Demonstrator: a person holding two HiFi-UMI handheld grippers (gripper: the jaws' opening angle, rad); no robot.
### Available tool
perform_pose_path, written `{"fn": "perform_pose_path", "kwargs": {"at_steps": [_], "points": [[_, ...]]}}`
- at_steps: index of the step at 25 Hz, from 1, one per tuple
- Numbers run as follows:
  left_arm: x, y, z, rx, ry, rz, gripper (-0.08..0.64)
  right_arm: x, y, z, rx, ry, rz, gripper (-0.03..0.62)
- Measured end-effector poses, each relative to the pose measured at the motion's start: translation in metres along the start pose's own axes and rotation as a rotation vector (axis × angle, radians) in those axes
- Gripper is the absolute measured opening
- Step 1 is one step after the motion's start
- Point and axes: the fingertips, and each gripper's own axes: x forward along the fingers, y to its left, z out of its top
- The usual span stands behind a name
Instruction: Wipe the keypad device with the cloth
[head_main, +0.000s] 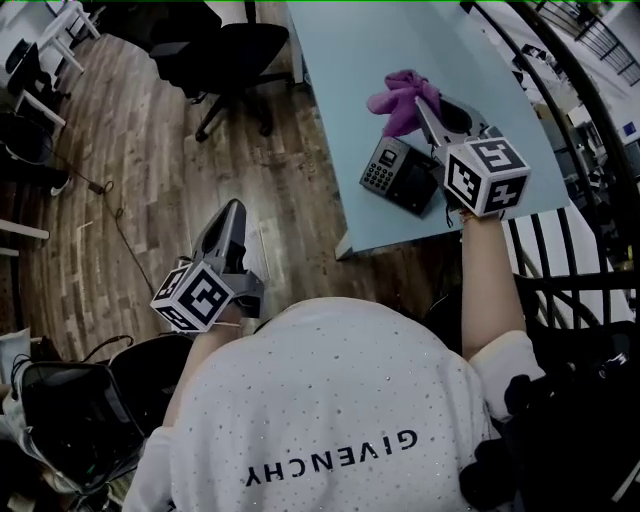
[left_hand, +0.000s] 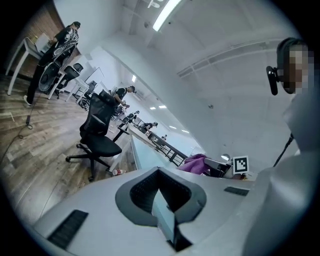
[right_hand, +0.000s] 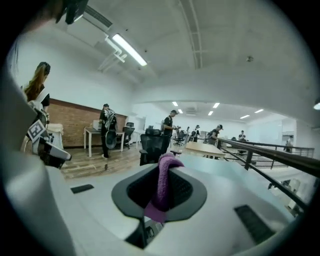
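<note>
Right gripper (head_main: 421, 103) pinches a thin fold of cloth (head_main: 400, 97) with the keypad (head_main: 398, 175) just under it, while left gripper (head_main: 236, 207), closed and empty, hangs well aside, so wiping may slip the fold or shove the unbraced keypad.

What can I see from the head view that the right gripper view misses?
Only the head view shows the keypad device laid out whole on the pale table, and the person's white shirt. Only the right gripper view shows people standing at far desks and ceiling lights. Both show the purple cloth pinched in the right gripper's fingers.
</note>
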Motion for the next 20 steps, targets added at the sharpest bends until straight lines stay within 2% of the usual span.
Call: {"fn": "perform_pose_path", "kwargs": {"at_steps": [4,9,13,15,20], "points": [[-0.017,0.018,0.003,0.001,-0.035,0.076,0.0,0.058,0.027,-0.036,-0.101,0.128,0.102,0.029],[-0.055,0.046,0.003,-0.032,-0.091,0.197,0.0,0.092,0.035,-0.104,-0.286,0.395,0.11,0.029],[-0.057,0.051,0.0,-0.028,-0.098,0.219,0.0,0.095,0.035,-0.15,-0.363,0.537,0.122,0.029],[-0.056,0.052,-0.001,-0.028,-0.101,0.224,0.0,0.095,0.034,-0.168,-0.438,0.593,0.121,0.029],[-0.065,0.051,0.001,-0.024,-0.099,0.214,0.0,0.085,0.054,-0.185,-0.564,0.674,0.105,0.029]]}}
